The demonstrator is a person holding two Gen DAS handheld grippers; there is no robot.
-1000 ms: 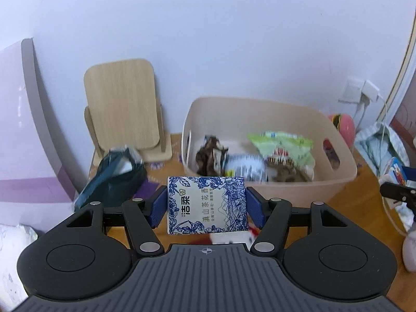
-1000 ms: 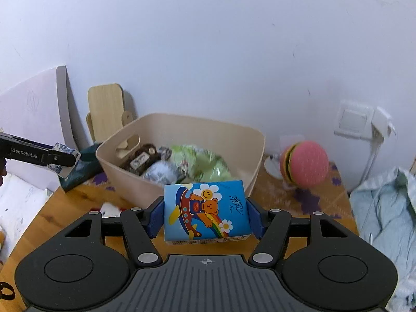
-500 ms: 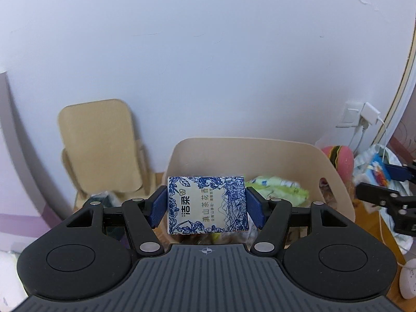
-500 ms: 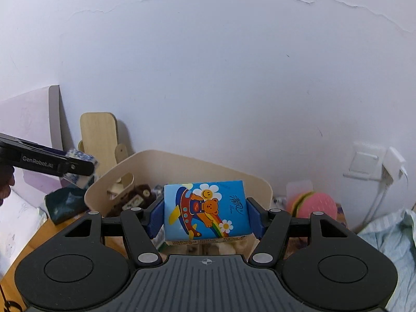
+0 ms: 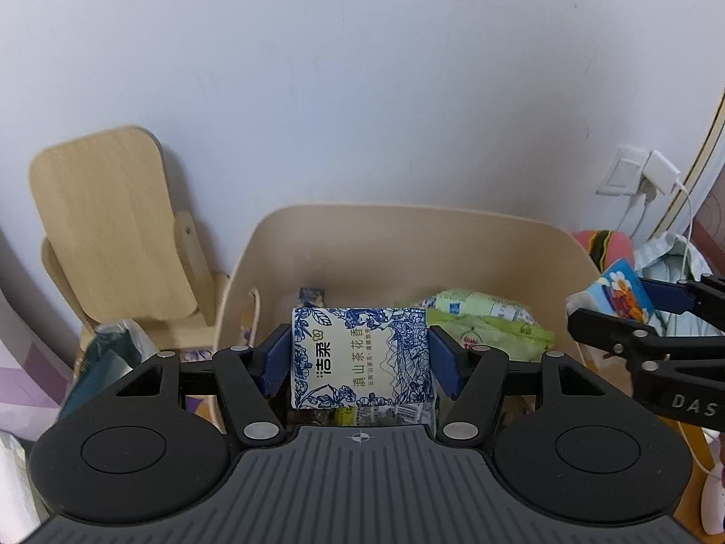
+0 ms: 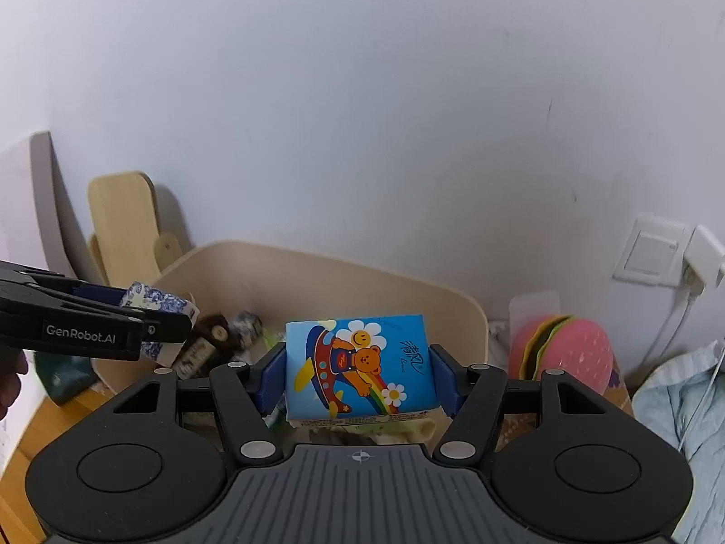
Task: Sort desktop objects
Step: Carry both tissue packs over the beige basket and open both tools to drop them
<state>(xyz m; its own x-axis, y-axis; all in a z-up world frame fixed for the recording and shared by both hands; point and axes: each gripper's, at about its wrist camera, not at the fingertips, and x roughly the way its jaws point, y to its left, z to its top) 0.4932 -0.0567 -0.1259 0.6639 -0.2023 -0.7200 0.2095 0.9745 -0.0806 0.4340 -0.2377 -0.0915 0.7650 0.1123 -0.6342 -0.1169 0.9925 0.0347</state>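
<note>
Two tissue packs are in my grip, one per hand. My left gripper (image 5: 360, 358) is clamped on the blue-and-white tissue pack (image 5: 360, 356), its pads (image 5: 275, 365) pressing the short sides; my right gripper (image 6: 360, 365) squeezes the cartoon bear tissue pack (image 6: 362, 365) the same way. Both packs hang above the beige bin (image 5: 408, 245), the left one over its near half, the right one over the near rim toward 3 o'clock.

I judge these packs light, soft and springy, with slick film wrappers; pinching across the short sides at mid-height, as I do now, seems the safest hold, since a harder squeeze would only crush them.

Inside the bin, green snack bags (image 5: 489, 326) lie at 2 o'clock of my left pack, and dark wrapped pieces (image 6: 204, 344) sit at 10 o'clock in the right view, so landing room looks tight. A wooden stand (image 5: 113, 226) leans at 10 o'clock outside the bin, a burger-shaped toy (image 6: 562, 353) at 3 o'clock. My two grippers are near each other and could bump.
</note>
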